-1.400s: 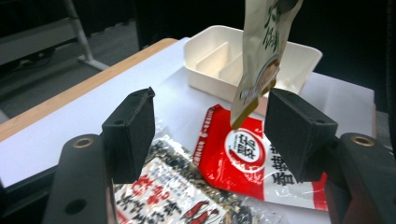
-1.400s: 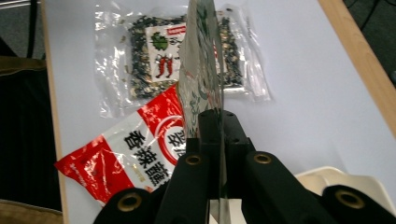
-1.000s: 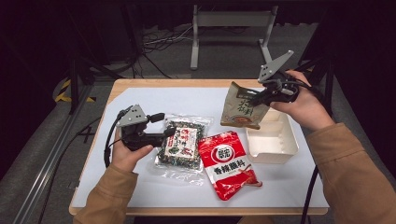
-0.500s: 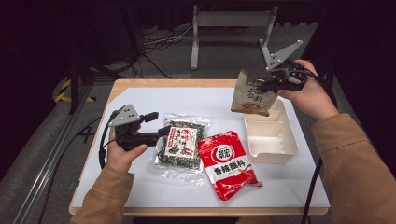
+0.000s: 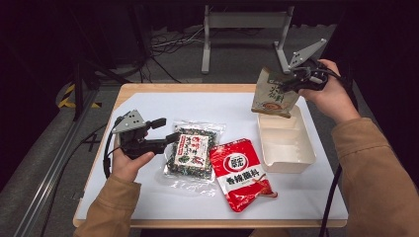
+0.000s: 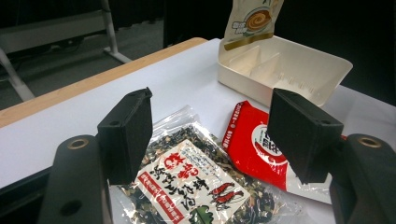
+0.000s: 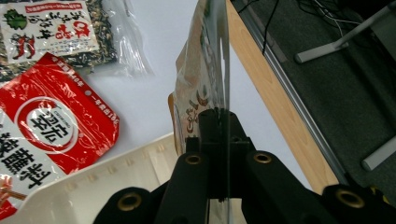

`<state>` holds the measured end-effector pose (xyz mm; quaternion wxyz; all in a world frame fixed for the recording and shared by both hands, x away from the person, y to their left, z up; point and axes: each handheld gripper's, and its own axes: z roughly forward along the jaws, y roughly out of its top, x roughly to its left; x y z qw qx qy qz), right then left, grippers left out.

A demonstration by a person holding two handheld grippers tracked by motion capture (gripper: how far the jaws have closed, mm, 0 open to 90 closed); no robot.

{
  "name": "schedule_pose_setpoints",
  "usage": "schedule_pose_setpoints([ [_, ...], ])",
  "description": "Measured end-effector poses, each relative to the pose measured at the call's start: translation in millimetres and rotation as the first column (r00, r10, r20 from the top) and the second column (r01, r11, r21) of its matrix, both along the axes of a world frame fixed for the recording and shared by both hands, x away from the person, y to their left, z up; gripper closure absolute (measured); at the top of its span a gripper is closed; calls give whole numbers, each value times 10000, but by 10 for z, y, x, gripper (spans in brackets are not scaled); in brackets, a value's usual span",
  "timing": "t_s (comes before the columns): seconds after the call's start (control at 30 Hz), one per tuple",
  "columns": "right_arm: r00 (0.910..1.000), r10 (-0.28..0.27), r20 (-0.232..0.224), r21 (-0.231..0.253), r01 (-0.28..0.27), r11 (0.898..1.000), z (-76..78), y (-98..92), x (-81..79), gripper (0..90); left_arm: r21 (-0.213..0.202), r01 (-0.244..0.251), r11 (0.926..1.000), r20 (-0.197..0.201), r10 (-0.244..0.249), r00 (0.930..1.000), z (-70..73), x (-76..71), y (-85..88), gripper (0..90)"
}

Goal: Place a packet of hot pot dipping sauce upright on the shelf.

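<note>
Tan pouch (image 5: 273,94) farther over tray (image 5: 286,163) (right gripper (image 5: 292,81) clamped)

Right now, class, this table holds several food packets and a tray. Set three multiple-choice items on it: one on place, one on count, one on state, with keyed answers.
1. Where is the beige packet?
A. flat on the table
B. held above the white tray
C. under the red packet

2. How many packets lie flat on the table?
A. one
B. two
C. four

3. How do the left gripper's jaws stand?
A. open, holding nothing
B. shut on the red packet
C. shut on the tray

Answers:
1 B: the right gripper pinches it over the tray.
2 B: the red packet and the seaweed packet.
3 A: the jaws stand apart over the seaweed packet.
</note>
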<state>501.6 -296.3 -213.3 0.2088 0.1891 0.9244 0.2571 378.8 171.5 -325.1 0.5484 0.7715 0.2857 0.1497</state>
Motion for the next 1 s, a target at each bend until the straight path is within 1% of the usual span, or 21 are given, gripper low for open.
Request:
schedule_pose_setpoints([
  [0.03, 10000, 20, 66, -68, -19, 10000, 0, -18, 14, 897, 37, -8, 10000, 64, 7, 10000, -2, 4, 2, 318],
  [0.1, 9999, 63, 132, -146, -61, 9999, -9, -48, 44, 897, 12, -33, 10000, -2, 33, 10000, -7, -2, 5, 318],
  [0.2, 9998, 65, 182, -161, -62, 9999, -31, -77, 85, 896, 3, -54, 10000, 30, 53, 10000, -5, -6, 16, 318],
  [0.27, 9996, 87, 250, -253, -80, 9996, -47, -89, 110, 896, -13, -78, 10000, -10, 78, 10000, -6, -14, 23, 318],
  [0.3, 9996, 107, 268, -286, -99, 9995, -55, -96, 127, 896, 12, -89, 10000, 55, 89, 9999, -6, -13, 29, 318],
  [0.4, 9995, 135, 302, -400, -123, 9991, -81, -112, 171, 896, -13, -122, 9999, -46, 122, 9999, -13, -30, 41, 317],
  [0.47, 9994, 167, 303, -539, -151, 9984, -96, -124, 197, 897, -2, -179, 9998, -10, 179, 9998, -18, -37, 55, 317],
  [0.6, 9996, 68, 270, -597, -52, 9982, -133, -151, 247, 896, 27, -247, 9997, -21, 247, 9997, -21, -58, 87, 317],
  [0.63, 9997, 68, 254, -634, -52, 9980, -141, -160, 258, 897, -29, -312, 9995, -108, 312, 9995, -24, -70, 92, 317],
  [0.67, 9997, 84, 217, -635, -70, 9980, -154, -168, 271, 897, 20, -312, 9995, -28, 312, 9995, -25, -67, 103, 317],
  [0.77, 9997, 162, 193, -685, -149, 9975, -179, -176, 289, 897, 19, -370, 9993, -27, 370, 9993, -29, -73, 116, 317],
  [0.83, 9994, 315, 168, -840, -300, 9960, -207, -179, 307, 897, -5, -391, 9992, -76, 391, 9992, -34, -79, 122, 317],
  [1.0, 9991, 398, 115, -1196, -381, 9921, -265, -151, 341, 897, 12, -414, 9991, -100, 414, 9991, -38, -83, 132, 317],
])
